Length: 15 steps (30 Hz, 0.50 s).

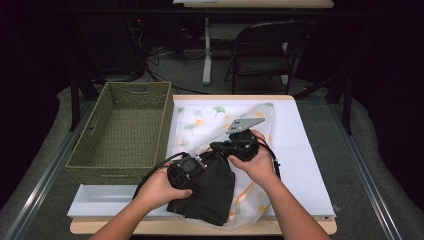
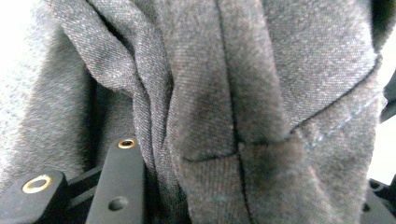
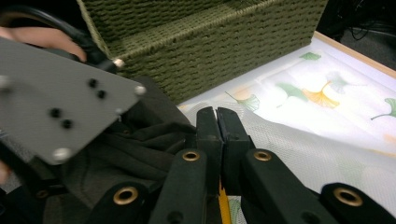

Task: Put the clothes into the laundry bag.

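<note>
A dark grey garment (image 1: 210,192) lies bunched at the table's front, on a white mesh bag (image 1: 210,117) printed with green and orange leaves. My left gripper (image 1: 204,161) is pushed into the garment's top left. In the left gripper view its jaws stand wide apart, one finger (image 2: 119,182) at the lower left, with grey cloth (image 2: 243,93) folded between them. My right gripper (image 1: 216,146) points left over the garment. Its jaws (image 3: 217,114) are pressed together at the mesh bag's edge (image 3: 317,140), right beside the dark cloth (image 3: 140,140).
A green woven basket (image 1: 80,150) stands at the table's left, its wall (image 3: 210,51) close behind both grippers. The white table top (image 1: 300,150) is bare to the right. A folding chair (image 1: 265,47) and a desk leg stand beyond the far edge.
</note>
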Tool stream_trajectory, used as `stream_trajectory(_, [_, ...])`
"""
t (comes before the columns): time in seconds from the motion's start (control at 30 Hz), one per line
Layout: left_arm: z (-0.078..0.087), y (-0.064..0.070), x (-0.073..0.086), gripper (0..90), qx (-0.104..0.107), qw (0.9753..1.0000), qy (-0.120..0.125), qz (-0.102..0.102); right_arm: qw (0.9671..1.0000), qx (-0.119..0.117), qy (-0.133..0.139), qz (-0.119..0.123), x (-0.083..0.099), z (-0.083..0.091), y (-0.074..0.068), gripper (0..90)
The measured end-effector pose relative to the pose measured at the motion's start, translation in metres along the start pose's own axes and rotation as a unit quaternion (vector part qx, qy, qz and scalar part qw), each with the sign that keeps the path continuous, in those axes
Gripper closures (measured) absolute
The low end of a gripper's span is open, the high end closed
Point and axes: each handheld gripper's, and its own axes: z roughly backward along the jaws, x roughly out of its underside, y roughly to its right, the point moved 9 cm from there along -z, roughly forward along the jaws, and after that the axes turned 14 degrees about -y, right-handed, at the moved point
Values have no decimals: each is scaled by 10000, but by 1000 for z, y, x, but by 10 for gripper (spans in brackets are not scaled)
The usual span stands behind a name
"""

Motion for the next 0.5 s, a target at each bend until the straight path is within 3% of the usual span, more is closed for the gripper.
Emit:
stream_trajectory(0.17, [-1,-2,0,579,40,9999,104,103,9998,149,-6,152,10,0,-12,891])
stream_trajectory(0.27, [3,-2,0,598,116,9997,159,148,9998,152,79,122,15,0,-15,890])
stream_trajectory(0.5, [16,-1,-8,621,142,9987,437,229,9991,144,389,11,13,9,-12,890])
